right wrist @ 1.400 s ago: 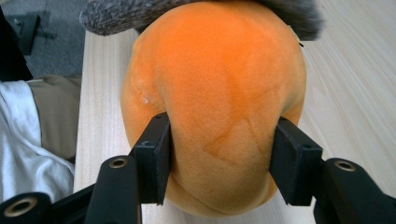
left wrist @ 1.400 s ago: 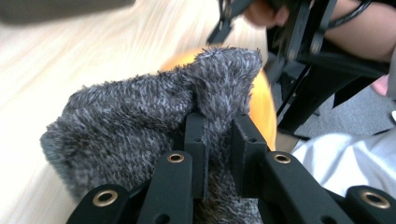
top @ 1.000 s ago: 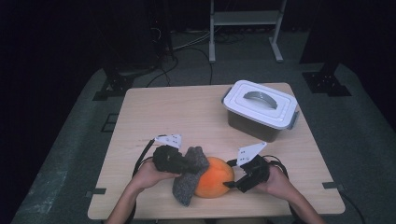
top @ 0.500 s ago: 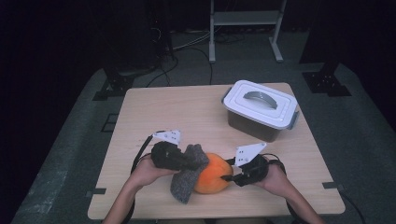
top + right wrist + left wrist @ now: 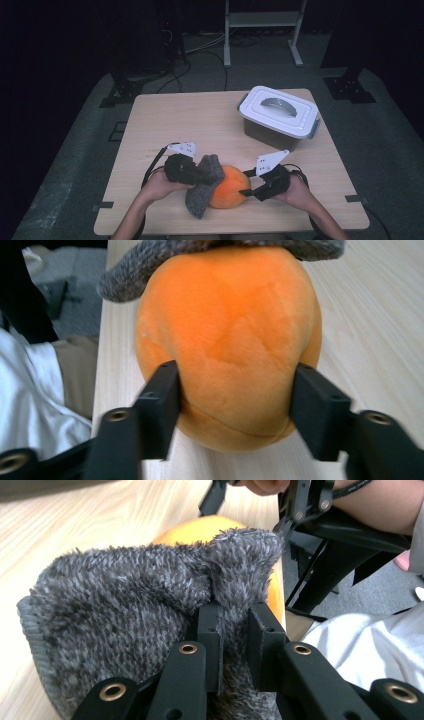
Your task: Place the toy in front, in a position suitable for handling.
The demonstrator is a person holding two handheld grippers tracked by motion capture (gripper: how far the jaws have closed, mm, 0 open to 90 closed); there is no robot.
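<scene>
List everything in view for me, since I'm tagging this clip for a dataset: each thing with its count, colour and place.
plush ball: one, orange, near edge of the table, between the two grippers.
knitted cloth: one, fuzzy grey, draped over the ball's left side.
storage box: one, grey with a white lid and grey handle, far right of the table.
table: one, light wood, centre of the high view.
shelf frame: one, pale metal, on the floor beyond the table.
left gripper: one, black, shut on a fold of the cloth.
right gripper: one, black, its jaws just opening wider, pads against the ball's sides.
</scene>
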